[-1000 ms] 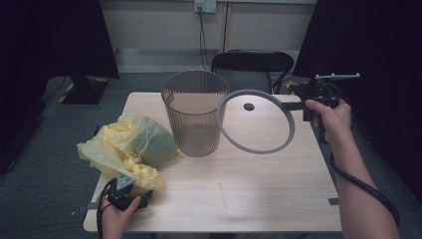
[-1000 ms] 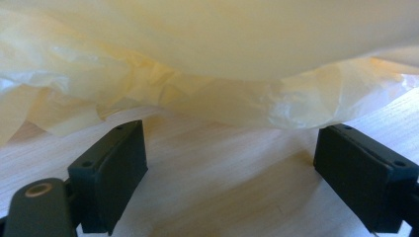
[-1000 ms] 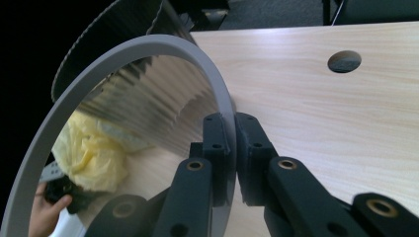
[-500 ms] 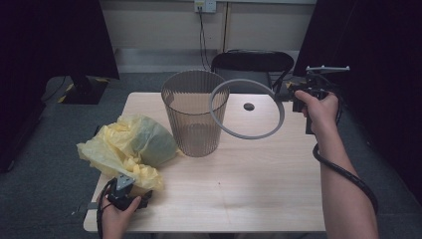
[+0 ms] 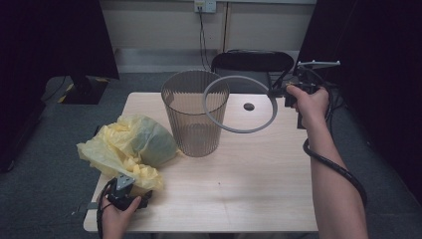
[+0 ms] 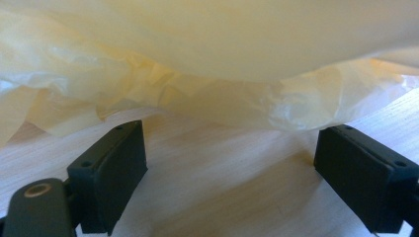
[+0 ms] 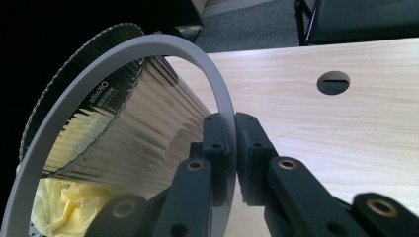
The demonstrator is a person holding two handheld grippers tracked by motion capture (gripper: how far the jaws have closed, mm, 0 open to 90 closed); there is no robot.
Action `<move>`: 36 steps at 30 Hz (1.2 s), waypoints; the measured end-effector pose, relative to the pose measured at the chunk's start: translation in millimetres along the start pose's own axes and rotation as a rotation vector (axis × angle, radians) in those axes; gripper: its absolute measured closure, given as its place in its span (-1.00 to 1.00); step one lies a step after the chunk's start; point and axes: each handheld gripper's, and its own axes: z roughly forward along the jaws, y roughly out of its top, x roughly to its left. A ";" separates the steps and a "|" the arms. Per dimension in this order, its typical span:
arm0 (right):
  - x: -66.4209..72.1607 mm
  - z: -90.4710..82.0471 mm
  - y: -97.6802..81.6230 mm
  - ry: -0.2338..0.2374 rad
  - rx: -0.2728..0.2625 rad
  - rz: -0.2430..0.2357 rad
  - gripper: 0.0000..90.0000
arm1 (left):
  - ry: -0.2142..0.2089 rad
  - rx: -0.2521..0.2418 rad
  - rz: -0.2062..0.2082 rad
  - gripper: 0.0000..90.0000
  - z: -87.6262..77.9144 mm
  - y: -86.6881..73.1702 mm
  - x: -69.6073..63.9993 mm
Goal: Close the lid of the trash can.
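Ring point(image 5: 239, 105) has travelled left and a bit up with the right gripper point(image 5: 278, 92), and now overlaps the bin point(image 5: 195, 115) rim instead of hanging off to its side. Right jaws clamp the ring's edge tight point(image 7: 228, 148). Left gripper point(image 5: 130, 195) hasn't budged, jaws wide apart and holding nothing, right at the yellow bag point(image 5: 130, 149) on the table point(image 5: 249, 179). Probably the ring is headed onto the bin top, though the bag isn't in yet.

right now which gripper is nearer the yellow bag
Left. The left gripper sits at the near edge of the yellow bag, its open jaws facing the plastic. The right gripper is across the table past the bin, clamped on the grey ring.
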 end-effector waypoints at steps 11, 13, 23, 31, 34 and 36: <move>8.6 9.3 3.2 -0.020 -0.041 0.015 0.86 | 0.000 0.000 0.000 -0.73 0.0 0.0 0.0; 11.4 11.8 3.7 -0.022 -0.039 0.010 0.86 | 0.000 0.000 0.000 -0.73 0.0 0.0 0.0; 19.4 20.8 5.3 -0.033 -0.060 0.036 0.86 | 0.000 -0.001 0.000 -0.73 0.0 0.0 0.0; 26.9 30.6 10.2 -0.038 -0.057 0.039 0.86 | 0.000 0.000 0.000 -0.73 0.0 0.0 0.0; 29.4 33.4 11.9 -0.040 -0.063 0.043 0.86 | 0.000 0.000 0.000 -0.73 0.0 0.0 0.0; 31.2 35.2 12.8 -0.043 -0.068 0.044 0.86 | 0.000 0.000 0.000 -0.73 0.0 0.0 0.0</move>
